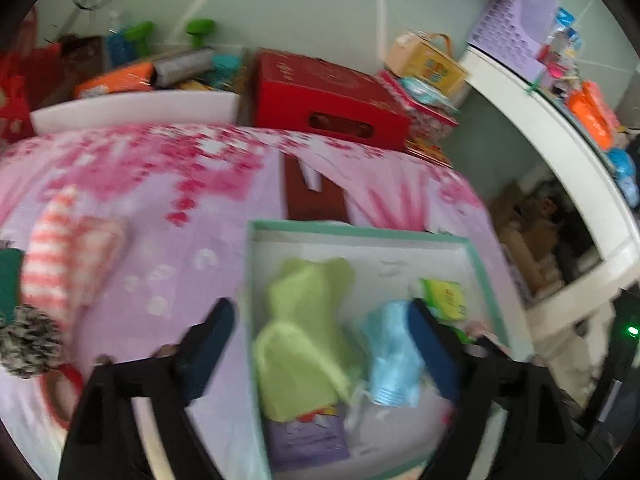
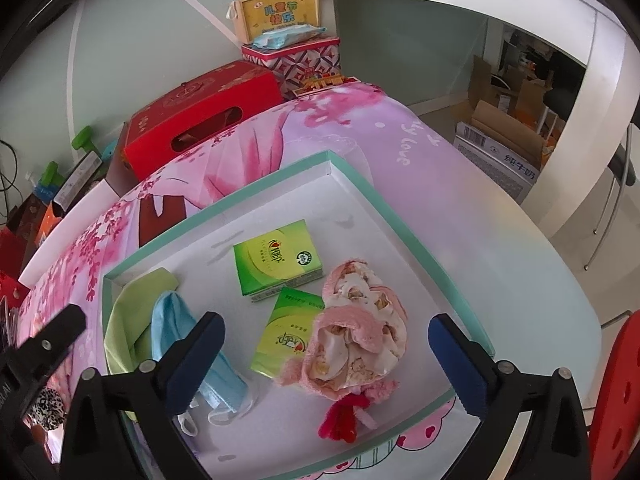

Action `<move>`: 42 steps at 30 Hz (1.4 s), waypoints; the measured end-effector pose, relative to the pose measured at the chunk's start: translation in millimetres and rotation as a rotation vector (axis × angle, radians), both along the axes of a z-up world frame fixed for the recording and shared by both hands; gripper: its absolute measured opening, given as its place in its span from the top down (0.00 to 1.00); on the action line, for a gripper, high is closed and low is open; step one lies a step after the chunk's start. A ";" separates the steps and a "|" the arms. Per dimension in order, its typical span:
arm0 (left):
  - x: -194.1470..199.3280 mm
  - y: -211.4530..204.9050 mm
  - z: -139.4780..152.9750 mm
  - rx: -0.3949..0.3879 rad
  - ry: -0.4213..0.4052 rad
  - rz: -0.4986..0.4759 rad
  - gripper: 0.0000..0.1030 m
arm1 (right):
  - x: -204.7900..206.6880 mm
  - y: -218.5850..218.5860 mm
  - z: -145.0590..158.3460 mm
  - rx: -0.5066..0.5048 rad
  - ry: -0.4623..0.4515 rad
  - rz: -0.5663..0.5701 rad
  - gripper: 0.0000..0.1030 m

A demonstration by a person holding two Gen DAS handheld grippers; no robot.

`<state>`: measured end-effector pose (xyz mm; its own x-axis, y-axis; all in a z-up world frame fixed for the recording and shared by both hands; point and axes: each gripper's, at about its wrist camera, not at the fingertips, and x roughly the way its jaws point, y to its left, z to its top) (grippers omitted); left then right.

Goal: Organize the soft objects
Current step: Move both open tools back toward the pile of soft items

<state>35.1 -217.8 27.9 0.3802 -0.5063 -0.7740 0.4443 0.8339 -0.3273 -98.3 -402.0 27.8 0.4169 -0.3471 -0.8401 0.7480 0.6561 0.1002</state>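
So the soft stuff is mostly sitting in a shallow white tray with a mint-green rim, which rests on a pink and lilac floral bedspread. Inside it there's a crumpled pink fleece cloth with a cream bear print and a bit of red fuzzy trim at its near end, right up against two green tissue packs. Over on the other side lies a lime-green cloth with a light blue face mask draped on top of it.

Both claws hang over the tray with nothing in them: the right gripper is spread wide, and the left gripper is wide open too, though that view is blurry. Off the tray, on the bedspread, there's a pink-and-white striped sock and a speckled pompom.
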 end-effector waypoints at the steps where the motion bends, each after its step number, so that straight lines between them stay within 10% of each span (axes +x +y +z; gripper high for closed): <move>1: 1.4 3.4 0.5 0.022 -0.022 0.025 0.05 | 0.7 0.9 0.4 0.003 -0.004 0.005 0.00; 24: 40.5 144.6 27.3 0.129 -0.043 0.345 0.04 | 29.2 58.8 35.1 -0.045 -0.082 0.145 0.00; 42: 39.3 250.5 28.9 0.202 -0.031 0.546 0.04 | 89.4 179.2 46.2 -0.040 -0.121 0.489 0.00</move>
